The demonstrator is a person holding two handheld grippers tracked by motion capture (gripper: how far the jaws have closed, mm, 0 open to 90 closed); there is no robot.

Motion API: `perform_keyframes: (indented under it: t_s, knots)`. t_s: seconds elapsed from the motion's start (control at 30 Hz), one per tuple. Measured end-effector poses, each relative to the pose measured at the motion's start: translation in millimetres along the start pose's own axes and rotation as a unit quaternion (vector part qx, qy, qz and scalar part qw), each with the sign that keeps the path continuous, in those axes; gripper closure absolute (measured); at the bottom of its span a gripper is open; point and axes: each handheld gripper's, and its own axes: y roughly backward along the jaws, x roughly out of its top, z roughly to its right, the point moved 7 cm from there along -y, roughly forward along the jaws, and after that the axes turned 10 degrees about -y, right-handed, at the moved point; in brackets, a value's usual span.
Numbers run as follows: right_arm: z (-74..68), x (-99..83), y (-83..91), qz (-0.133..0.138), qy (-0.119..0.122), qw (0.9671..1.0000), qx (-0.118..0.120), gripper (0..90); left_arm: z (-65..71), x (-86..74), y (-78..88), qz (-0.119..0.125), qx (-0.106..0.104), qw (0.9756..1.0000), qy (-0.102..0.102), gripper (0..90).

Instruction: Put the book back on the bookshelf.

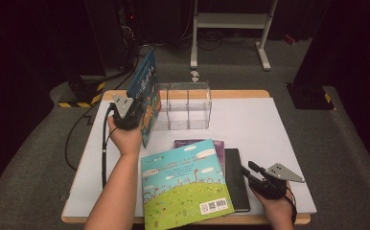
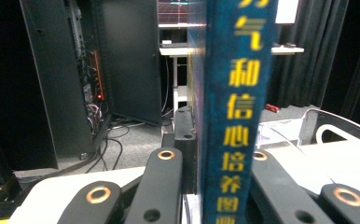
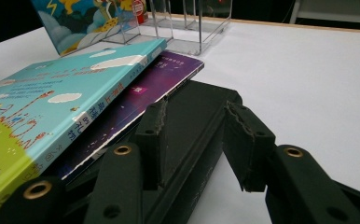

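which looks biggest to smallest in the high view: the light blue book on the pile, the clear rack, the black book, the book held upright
1. light blue book
2. clear rack
3. black book, mostly showing as a strip beside the pile
Held book shut in the left gripper: seen nearly edge-on, so its rank is unsure.

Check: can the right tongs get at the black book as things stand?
Probably yes. The right tongs sit right at the black book, whose right edge lies bare on the table; the purple book and the sky-blue book cover only its left side.
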Motion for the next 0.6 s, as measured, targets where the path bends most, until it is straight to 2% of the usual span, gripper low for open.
perform_keyframes:
  t_s: [0.33,0.4,0.6]
  knots:
    - [-0.4,0.3,0.6,0.001,-0.001,1.0000,0.002,59.5,0.1,-1.8,-4.4,0.002,0.025,0.9997,-0.005,82.1]
    - [-0.4,0.5,0.8,0.001,-0.001,1.0000,0.002,59.5,-0.2,-2.2,-3.6,0.000,0.035,0.9993,-0.015,81.6]
    - [-1.9,0.2,0.1,0.001,0.000,1.0000,0.004,59.5,4.3,-3.0,-2.2,0.001,0.052,0.9983,-0.026,81.1]
